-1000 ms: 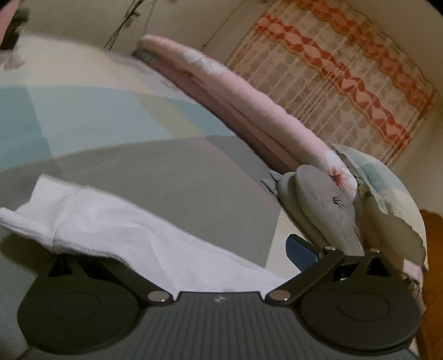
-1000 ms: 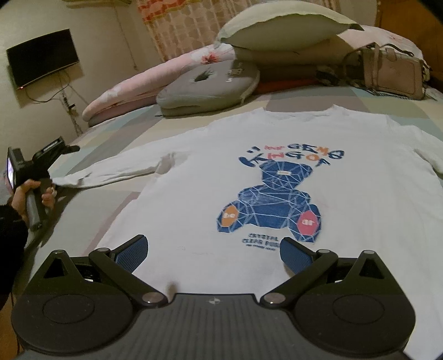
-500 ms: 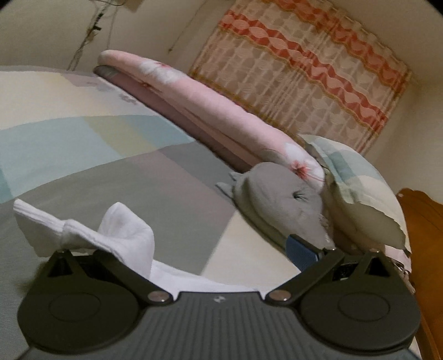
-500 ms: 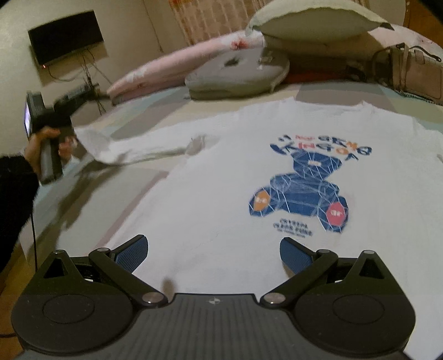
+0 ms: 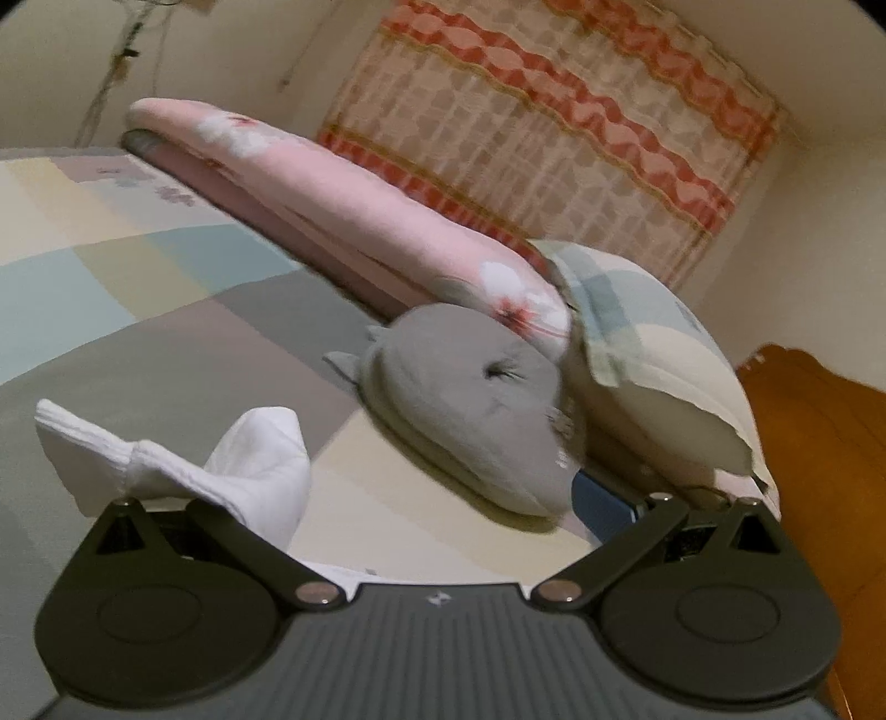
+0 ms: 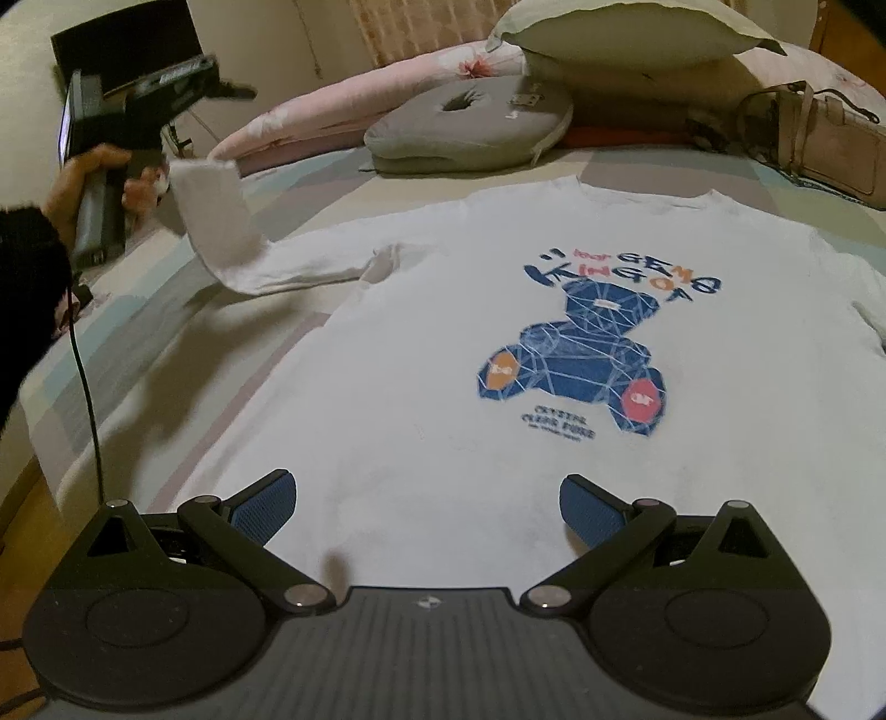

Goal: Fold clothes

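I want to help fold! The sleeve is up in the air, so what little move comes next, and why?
Probably swing the sleeve across onto the shirt, toward the bear print. Its cuff hangs raised at the left tool, off the bed, and the shirt's body already lies flat.

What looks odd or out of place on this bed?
One sleeve of the white shirt is lifted off the bed and bent over, its cuff bunched at the left gripper, while the rest lies flat. A handbag also sits by the pillows.
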`<action>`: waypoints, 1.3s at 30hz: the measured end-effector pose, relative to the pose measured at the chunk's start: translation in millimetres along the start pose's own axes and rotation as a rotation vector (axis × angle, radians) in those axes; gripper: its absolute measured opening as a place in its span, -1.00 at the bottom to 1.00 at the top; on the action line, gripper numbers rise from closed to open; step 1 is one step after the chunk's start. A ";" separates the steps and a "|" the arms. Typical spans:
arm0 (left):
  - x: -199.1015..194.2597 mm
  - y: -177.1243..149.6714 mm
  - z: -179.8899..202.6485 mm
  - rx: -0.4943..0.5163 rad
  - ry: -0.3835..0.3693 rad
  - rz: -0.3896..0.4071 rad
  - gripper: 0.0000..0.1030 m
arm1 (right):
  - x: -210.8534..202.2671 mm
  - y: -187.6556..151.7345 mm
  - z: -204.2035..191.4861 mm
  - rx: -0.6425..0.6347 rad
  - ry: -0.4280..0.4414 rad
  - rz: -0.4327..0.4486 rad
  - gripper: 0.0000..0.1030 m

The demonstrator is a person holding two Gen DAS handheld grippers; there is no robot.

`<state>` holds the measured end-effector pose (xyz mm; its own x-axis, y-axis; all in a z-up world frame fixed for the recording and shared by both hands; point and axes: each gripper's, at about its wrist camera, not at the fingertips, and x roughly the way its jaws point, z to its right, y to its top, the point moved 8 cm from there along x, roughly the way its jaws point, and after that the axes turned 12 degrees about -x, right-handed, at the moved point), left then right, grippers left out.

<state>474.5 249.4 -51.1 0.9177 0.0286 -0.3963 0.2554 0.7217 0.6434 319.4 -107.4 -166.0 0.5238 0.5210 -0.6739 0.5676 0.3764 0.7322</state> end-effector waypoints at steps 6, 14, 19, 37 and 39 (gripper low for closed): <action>8.0 -10.3 35.5 -0.013 -0.016 -0.042 0.98 | -9.0 -11.2 7.6 -0.023 0.021 -0.019 1.00; 14.6 -26.2 88.1 0.000 -0.048 -0.079 0.96 | -32.3 -22.4 25.3 -0.015 -0.022 0.000 1.00; 22.6 -36.8 120.2 0.017 -0.051 -0.096 0.96 | -46.5 -31.6 41.4 0.006 -0.044 0.011 1.00; 52.5 -107.7 197.8 0.111 -0.001 -0.184 0.96 | -66.2 -55.1 55.1 -0.032 -0.076 -0.055 1.00; 58.5 -114.2 207.6 0.120 -0.003 -0.192 0.96 | -65.8 -57.8 58.2 -0.022 -0.075 -0.065 1.00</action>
<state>562.2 25.1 -11.8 0.8496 -0.1035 -0.5172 0.4597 0.6261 0.6298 289.1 -208.1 -169.7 0.5324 0.4365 -0.7253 0.5887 0.4248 0.6878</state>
